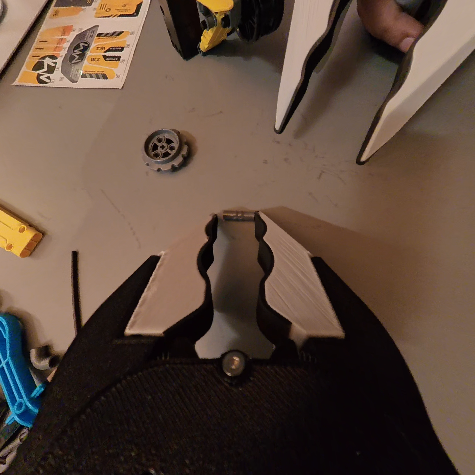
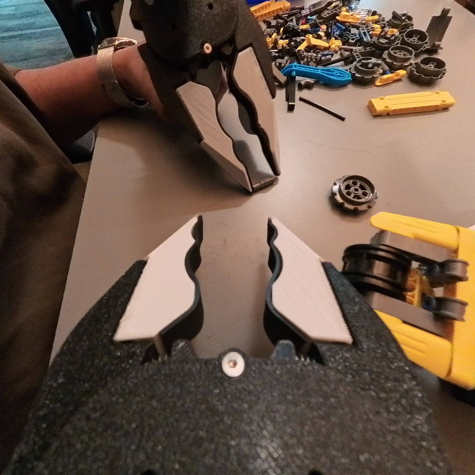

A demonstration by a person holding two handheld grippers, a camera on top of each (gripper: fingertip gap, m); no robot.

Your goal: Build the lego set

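My left gripper (image 1: 236,215) is shut on a small grey connector pin (image 1: 238,215), pinched end to end between its fingertips just at the grey table top. In the right wrist view the left gripper (image 2: 262,183) points down at the table with the pin (image 2: 262,183) at its tips. My right gripper (image 2: 235,219) is open and empty, hovering over bare table a short way from the left one; it also shows in the left wrist view (image 1: 320,146). A grey wheel hub (image 1: 164,150) (image 2: 354,192) lies flat on the table, apart from both grippers.
A yellow and black model vehicle (image 2: 411,282) (image 1: 213,25) stands right of my right gripper. A sticker sheet (image 1: 77,43), a yellow panel (image 2: 411,102), a thin black rod (image 2: 321,108), a blue piece (image 2: 316,73) and a pile of parts (image 2: 359,33) lie around. The table edge (image 2: 84,205) runs at left. Across from one pair of fingers to the other is roughly 7 centimetres. My left gripper's tips are some 7 centimetres from the grey wheel hub (image 1: 164,150). Look for it in the right wrist view (image 2: 348,180) too.
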